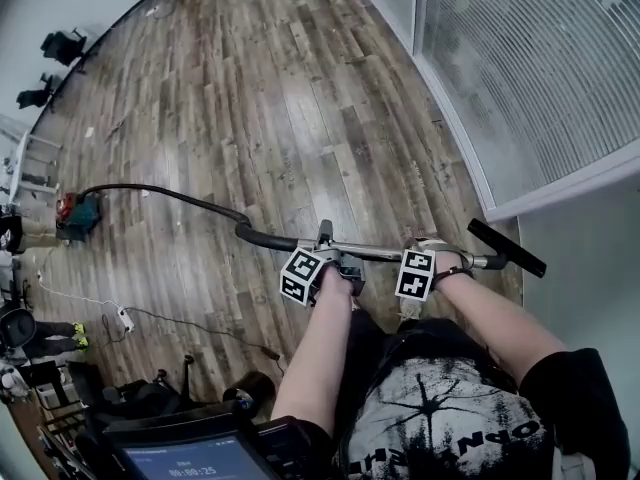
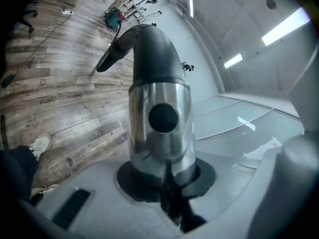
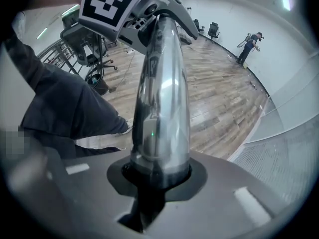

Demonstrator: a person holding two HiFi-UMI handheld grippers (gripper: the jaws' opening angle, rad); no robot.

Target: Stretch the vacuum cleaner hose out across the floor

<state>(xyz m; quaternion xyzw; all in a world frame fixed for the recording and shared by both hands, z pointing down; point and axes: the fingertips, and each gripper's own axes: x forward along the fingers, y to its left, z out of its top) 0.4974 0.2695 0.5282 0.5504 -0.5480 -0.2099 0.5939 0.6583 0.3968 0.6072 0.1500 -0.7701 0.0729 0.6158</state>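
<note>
In the head view I hold the vacuum cleaner's chrome wand [image 1: 378, 253] level above the wood floor. My left gripper [image 1: 327, 243] is shut on it near the black curved handle [image 1: 255, 235]. My right gripper [image 1: 428, 251] is shut on it closer to the black nozzle end [image 1: 508, 247]. The black hose [image 1: 160, 193] arcs left from the handle to the cleaner body [image 1: 78, 215]. The left gripper [image 2: 164, 183] view looks along the wand [image 2: 159, 113] toward the handle [image 2: 149, 49]. In the right gripper [image 3: 157, 176] view the wand [image 3: 162, 98] rises toward the left gripper's marker cube [image 3: 107, 4].
A glass partition [image 1: 540, 68] runs along the right. A power strip with its cable [image 1: 125, 318] lies on the floor at left, and office chairs [image 1: 62, 43] stand at the far left wall. A screen [image 1: 190, 458] sits low in front of me. A person [image 3: 249, 46] stands far off.
</note>
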